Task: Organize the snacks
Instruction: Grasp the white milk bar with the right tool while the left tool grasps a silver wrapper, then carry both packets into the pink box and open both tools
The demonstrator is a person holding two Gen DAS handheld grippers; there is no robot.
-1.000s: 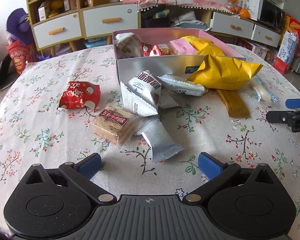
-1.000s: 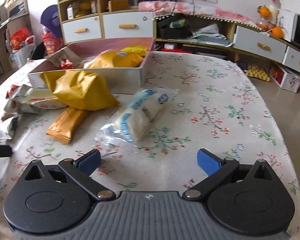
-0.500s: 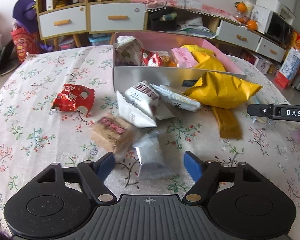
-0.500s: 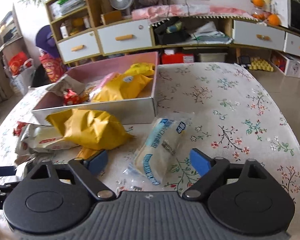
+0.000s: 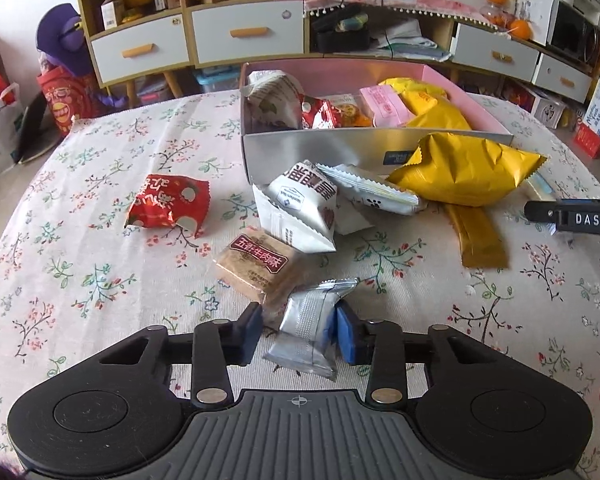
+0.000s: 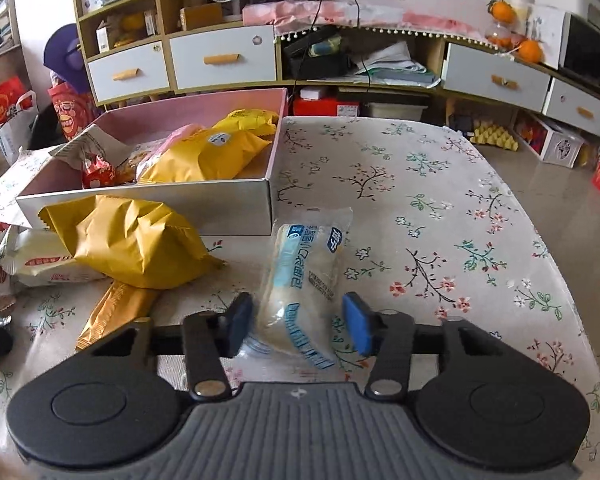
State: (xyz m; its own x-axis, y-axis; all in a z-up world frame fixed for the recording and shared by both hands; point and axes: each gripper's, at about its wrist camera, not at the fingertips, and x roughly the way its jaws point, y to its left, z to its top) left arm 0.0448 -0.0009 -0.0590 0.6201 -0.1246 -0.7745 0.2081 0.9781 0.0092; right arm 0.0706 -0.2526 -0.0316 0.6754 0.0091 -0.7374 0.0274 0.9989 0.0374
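The left tongs [image 5: 298, 330] sit low on the table [image 5: 80, 280], jaws partly closed around a silver packet [image 5: 310, 324]; the right pad touches it, but a firm clamp can't be confirmed. A brown biscuit pack [image 5: 256, 266] crowds the left pad at 11 o'clock. The right tongs [image 6: 298, 322] straddle a clear bread bag [image 6: 304, 276], jaws apart. The box [image 6: 160, 208] waits at 12 o'clock, with a yellow bag [image 6: 132, 240] lying against its front wall.
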